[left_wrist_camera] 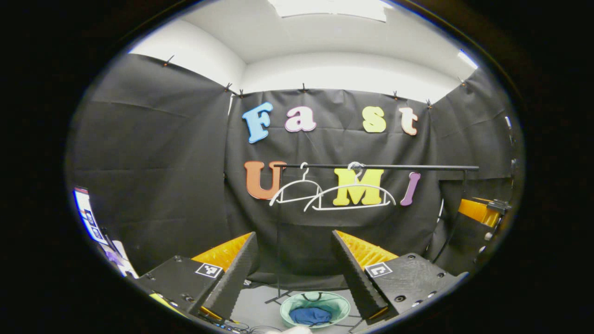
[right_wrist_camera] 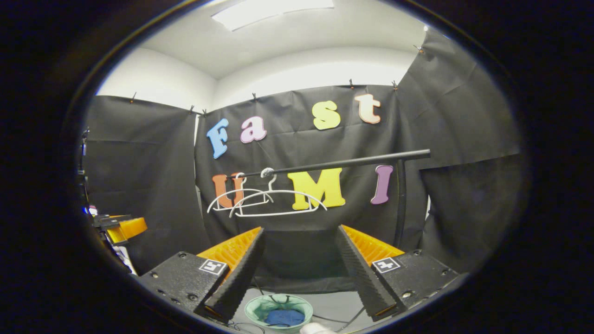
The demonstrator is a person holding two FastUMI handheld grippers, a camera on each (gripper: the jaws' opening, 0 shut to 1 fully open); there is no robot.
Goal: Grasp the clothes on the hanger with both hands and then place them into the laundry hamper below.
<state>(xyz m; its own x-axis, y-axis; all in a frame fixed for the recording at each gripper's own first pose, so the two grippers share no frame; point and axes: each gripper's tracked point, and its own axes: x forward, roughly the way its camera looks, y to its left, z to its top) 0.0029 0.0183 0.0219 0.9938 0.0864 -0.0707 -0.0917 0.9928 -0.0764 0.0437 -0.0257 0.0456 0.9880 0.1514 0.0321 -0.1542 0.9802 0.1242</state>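
Note:
Two bare white hangers (left_wrist_camera: 325,192) hang from a black rail (left_wrist_camera: 380,167); the same hangers (right_wrist_camera: 260,199) and rail (right_wrist_camera: 343,162) appear in the right gripper view. On the floor below stands a pale green laundry hamper (left_wrist_camera: 315,310) with blue clothes (left_wrist_camera: 310,316) inside it. The right gripper view has the hamper (right_wrist_camera: 278,311) and the blue clothes (right_wrist_camera: 284,317) low in the middle. My left gripper (left_wrist_camera: 293,269) is open and holds nothing. My right gripper (right_wrist_camera: 299,266) is open too, with nothing between its fingers. Both sit well back from the rail, above the hamper.
The other gripper's orange and black body (left_wrist_camera: 480,211) shows at the right edge of the left gripper view, and another such body (right_wrist_camera: 118,227) at the left edge of the right gripper view. The rack's black upright post (right_wrist_camera: 400,204) stands right of the hangers. Cables lie on the grey floor (left_wrist_camera: 253,306).

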